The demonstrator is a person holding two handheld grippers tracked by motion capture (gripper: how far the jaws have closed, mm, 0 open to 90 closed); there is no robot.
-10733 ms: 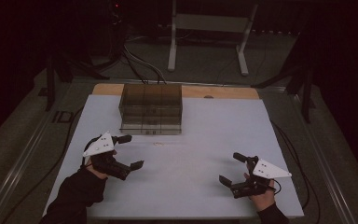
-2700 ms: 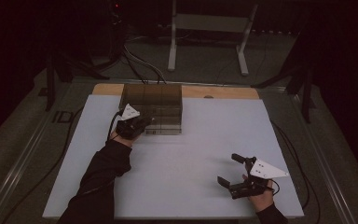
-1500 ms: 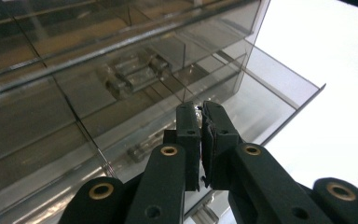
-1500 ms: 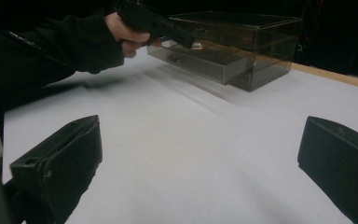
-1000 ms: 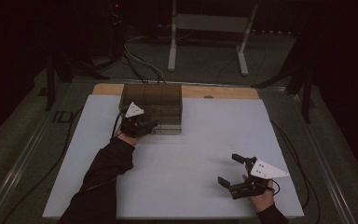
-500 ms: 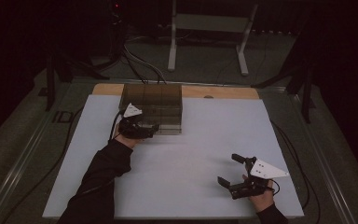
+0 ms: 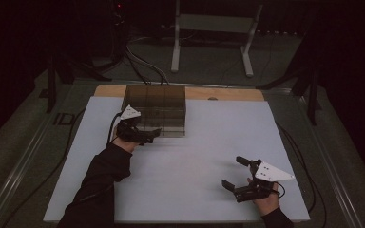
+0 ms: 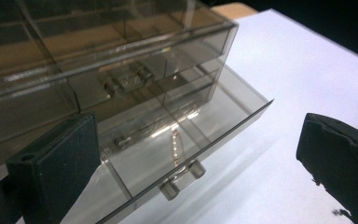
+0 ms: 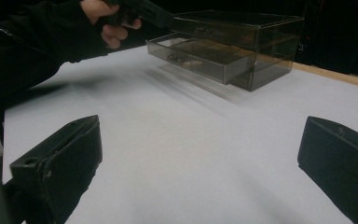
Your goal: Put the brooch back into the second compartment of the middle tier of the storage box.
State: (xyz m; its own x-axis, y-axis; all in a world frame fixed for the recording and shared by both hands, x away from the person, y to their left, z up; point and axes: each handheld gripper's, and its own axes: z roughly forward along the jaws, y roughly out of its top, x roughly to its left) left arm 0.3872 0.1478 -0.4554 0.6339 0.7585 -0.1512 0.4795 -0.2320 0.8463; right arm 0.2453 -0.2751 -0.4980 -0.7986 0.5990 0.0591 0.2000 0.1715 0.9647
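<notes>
A smoky clear drawer box (image 7: pixel 156 107) stands at the back of the white table (image 7: pixel 195 156). Its bottom drawer (image 8: pixel 168 135) is pulled partway out, with a thin chain (image 8: pixel 174 145) lying inside and a small clear knob (image 8: pixel 182 179) on the front. My left gripper (image 7: pixel 153 135) hovers open just in front of that drawer, jaws wide to either side of the knob and touching nothing. Near the table's front right, my right gripper (image 7: pixel 231 171) rests open and holds nothing. In the right gripper view the box (image 9: pixel 261 32) and its open drawer (image 9: pixel 200 56) stand far ahead.
A wooden board edge (image 7: pixel 228 93) runs behind the box. Cables (image 7: pixel 142 66) and a white stand (image 7: pixel 209 28) lie on the floor beyond the table. A dark sleeve (image 7: pixel 100 180) stretches over the table's left half.
My left gripper went from the table's front left up to the box, then drew back a little toward the person. The bottom drawer slid out with it. The right gripper stayed still.
</notes>
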